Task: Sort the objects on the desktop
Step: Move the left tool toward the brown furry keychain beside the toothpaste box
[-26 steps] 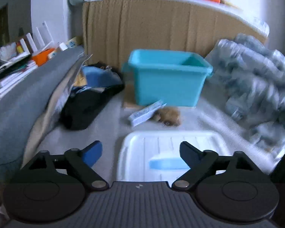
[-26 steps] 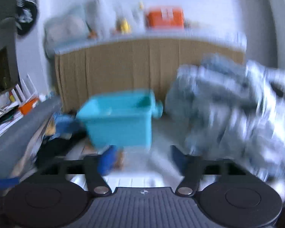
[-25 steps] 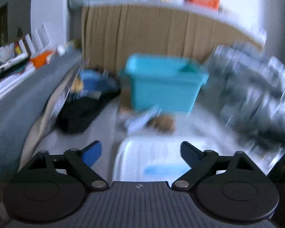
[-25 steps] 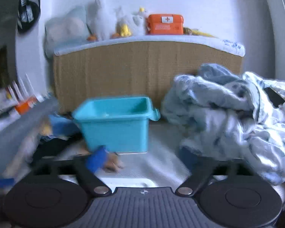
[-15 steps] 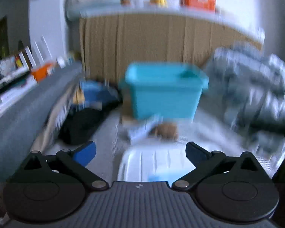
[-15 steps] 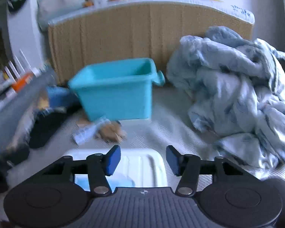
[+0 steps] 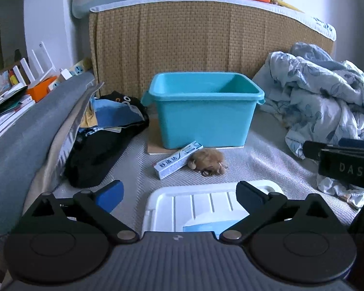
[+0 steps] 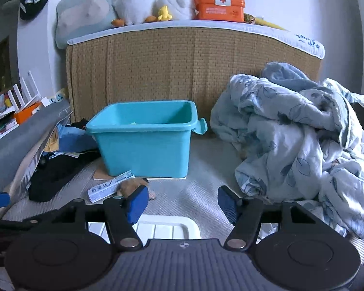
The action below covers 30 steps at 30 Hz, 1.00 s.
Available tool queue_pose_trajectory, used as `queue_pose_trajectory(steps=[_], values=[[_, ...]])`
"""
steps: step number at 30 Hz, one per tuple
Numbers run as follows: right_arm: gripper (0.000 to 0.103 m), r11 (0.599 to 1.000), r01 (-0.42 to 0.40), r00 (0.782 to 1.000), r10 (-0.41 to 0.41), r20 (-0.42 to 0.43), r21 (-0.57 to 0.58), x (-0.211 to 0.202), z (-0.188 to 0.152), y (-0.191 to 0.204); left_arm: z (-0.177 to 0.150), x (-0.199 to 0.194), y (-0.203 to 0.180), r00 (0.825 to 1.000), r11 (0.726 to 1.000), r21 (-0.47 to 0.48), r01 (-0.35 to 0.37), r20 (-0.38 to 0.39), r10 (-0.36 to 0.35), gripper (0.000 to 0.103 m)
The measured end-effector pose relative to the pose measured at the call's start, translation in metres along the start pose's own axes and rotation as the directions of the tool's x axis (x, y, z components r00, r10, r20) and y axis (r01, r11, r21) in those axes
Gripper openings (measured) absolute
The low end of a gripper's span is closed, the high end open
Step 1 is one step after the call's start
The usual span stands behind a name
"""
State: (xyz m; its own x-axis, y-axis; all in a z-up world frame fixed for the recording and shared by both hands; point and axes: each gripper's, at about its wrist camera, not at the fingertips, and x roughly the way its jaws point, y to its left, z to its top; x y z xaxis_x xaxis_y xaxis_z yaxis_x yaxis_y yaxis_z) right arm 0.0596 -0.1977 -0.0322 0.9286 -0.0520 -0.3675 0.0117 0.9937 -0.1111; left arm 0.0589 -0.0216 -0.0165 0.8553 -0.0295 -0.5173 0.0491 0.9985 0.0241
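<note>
The left gripper point(image 7: 178, 194) is seen spread to its widest, nothing held between its blue pads point(image 7: 109, 195), while the right gripper point(image 8: 183, 202) is held partly open, also empty. Beneath both, a ribbed white plastic lid point(image 7: 206, 205) is cut off by the gripper bodies, a pale blue patch on it being hard to identify. Beyond it on the woven grey surface point(image 7: 259, 160), a small rectangular white-and-blue box point(image 7: 178, 159) is laid aslant, touching a fuzzy brown lump point(image 7: 210, 161) whose nature cannot be made out. Just behind them a smooth teal plastic bin point(image 7: 202, 111) is set on a flat board. Dark clothes point(image 7: 97, 145) are piled left, a crumpled floral quilt point(image 8: 298, 140) right.
</note>
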Motion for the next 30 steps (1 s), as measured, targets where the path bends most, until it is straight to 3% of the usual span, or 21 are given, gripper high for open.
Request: queue_pose_trajectory(steps=[1,3,4,6,8,10,13,16,20,30], values=[[0.068,1.000,-0.014,1.000,0.014,0.009,0.010,-0.003,-0.012,0.007,0.000,0.003,-0.001,1.000,1.000,0.002,0.000,0.001,0.000,0.102],[0.068,0.998,-0.063,0.989,0.061,0.132,0.015,-0.010,-0.016,-0.006,0.000,0.008,-0.001,1.000,1.000,-0.003,0.003,-0.004,-0.003,0.102],[0.068,0.998,-0.064,0.988,0.061,0.142,0.018,-0.010,-0.011,-0.008,0.000,0.010,0.000,1.000,1.000,-0.002,0.004,-0.003,-0.004,0.102],[0.068,0.999,-0.046,0.993,0.042,0.111,0.029,-0.005,0.003,-0.007,0.002,0.012,-0.001,1.000,1.000,0.011,-0.001,0.010,0.001,0.102],[0.068,0.999,0.044,0.997,-0.044,-0.059,-0.007,0.018,0.010,0.004,0.004,0.015,-0.002,1.000,1.000,0.026,-0.008,0.027,0.007,0.102],[0.068,0.998,0.061,0.990,-0.064,-0.123,-0.023,0.029,0.005,0.009,0.006,0.018,-0.001,0.999,0.999,0.030,-0.015,0.039,0.014,0.102],[0.068,1.000,0.004,0.989,-0.006,-0.145,-0.015,0.037,0.000,0.002,0.007,0.024,0.003,0.999,0.999,0.031,-0.026,0.042,0.025,0.102],[0.068,0.991,-0.125,0.989,0.128,-0.079,0.046,0.040,-0.007,-0.012,0.006,0.031,0.004,0.999,0.999,0.041,-0.032,0.018,0.031,0.102],[0.068,0.979,-0.195,0.979,0.198,-0.043,0.062,0.045,-0.009,-0.018,0.005,0.038,0.005,0.999,0.997,0.061,-0.043,0.016,0.042,0.102],[0.068,0.996,-0.092,0.993,0.090,-0.070,-0.018,0.068,0.025,0.016,0.000,0.067,0.003,0.999,0.998,0.055,-0.040,-0.019,0.041,0.101]])
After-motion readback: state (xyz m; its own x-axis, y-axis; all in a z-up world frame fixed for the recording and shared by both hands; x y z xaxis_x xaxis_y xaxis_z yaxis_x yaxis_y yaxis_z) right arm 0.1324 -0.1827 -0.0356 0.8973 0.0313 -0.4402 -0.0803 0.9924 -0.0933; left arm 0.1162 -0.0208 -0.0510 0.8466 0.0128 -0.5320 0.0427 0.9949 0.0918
